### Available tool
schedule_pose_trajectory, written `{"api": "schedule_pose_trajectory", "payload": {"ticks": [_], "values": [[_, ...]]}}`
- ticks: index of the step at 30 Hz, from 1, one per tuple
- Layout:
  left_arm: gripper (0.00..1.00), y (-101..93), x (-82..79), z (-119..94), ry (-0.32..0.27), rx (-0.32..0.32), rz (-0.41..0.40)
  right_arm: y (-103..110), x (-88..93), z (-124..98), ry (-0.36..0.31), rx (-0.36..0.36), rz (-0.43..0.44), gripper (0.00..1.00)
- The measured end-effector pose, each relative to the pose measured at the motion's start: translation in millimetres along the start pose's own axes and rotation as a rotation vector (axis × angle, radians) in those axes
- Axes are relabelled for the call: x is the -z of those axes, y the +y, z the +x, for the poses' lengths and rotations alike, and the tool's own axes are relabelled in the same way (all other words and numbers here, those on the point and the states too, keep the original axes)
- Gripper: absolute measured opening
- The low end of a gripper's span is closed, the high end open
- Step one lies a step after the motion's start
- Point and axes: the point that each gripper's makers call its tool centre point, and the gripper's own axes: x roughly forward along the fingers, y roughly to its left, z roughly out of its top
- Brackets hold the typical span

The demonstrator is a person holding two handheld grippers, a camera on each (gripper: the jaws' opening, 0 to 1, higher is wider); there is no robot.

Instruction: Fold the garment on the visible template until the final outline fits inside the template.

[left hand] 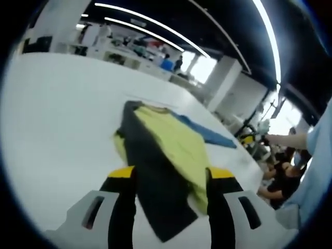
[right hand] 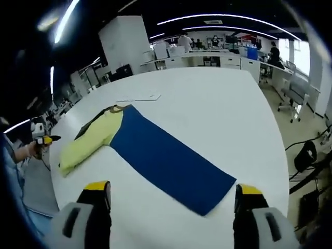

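The garment (left hand: 171, 150) lies flat on the white table (left hand: 57, 119): a yellow-green body, a dark grey strip along its near side and a blue part at the far right. My left gripper (left hand: 171, 179) is open, and the garment's dark near end runs between its yellow-tipped fingers (left hand: 122, 174). In the right gripper view the garment (right hand: 166, 158) shows as a long blue panel with a yellow-green sleeve to the left. My right gripper (right hand: 174, 191) is open just short of the blue corner, nothing between its fingers. A flat white sheet (right hand: 139, 97) lies beyond the collar.
The table (right hand: 218, 104) is wide and bare around the garment. The other gripper (right hand: 44, 139), held in a hand, shows at the left edge of the right gripper view. Desks, chairs and people stand beyond the table (left hand: 166, 62).
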Motion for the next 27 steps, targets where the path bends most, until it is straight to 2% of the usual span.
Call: {"api": "schedule_pose_trajectory", "payload": {"ticks": [3, 6, 9, 18, 24, 25, 27], "values": [[0.51, 1.4, 0.4, -1, 0.008, 0.005, 0.017, 8, -5.6, -2, -0.009, -0.014, -0.026, 1.00], [0.51, 3.8, 5.2, -1, 0.027, 0.010, 0.038, 31, -13.3, -7, -0.044, -0.041, -0.027, 1.00], [0.51, 5.0, 17.3, -1, 0.063, 0.017, 0.070, 55, -19.3, -11, -0.070, -0.068, -0.042, 1.00], [0.51, 3.1, 43.9, -12, 0.104, 0.041, 0.079, 118, -20.6, -18, -0.101, -0.142, -0.070, 1.00], [0.50, -0.3, 58.5, -21, 0.140, 0.050, 0.103, 138, -17.8, -20, -0.096, -0.169, -0.095, 1.00], [0.49, 0.4, 61.3, -23, 0.156, 0.044, 0.119, 142, -17.8, -21, -0.096, -0.171, -0.097, 1.00], [0.48, -4.5, 66.4, -24, 0.182, 0.051, 0.210, 148, -17.2, -23, -0.098, -0.178, -0.095, 1.00]]}}
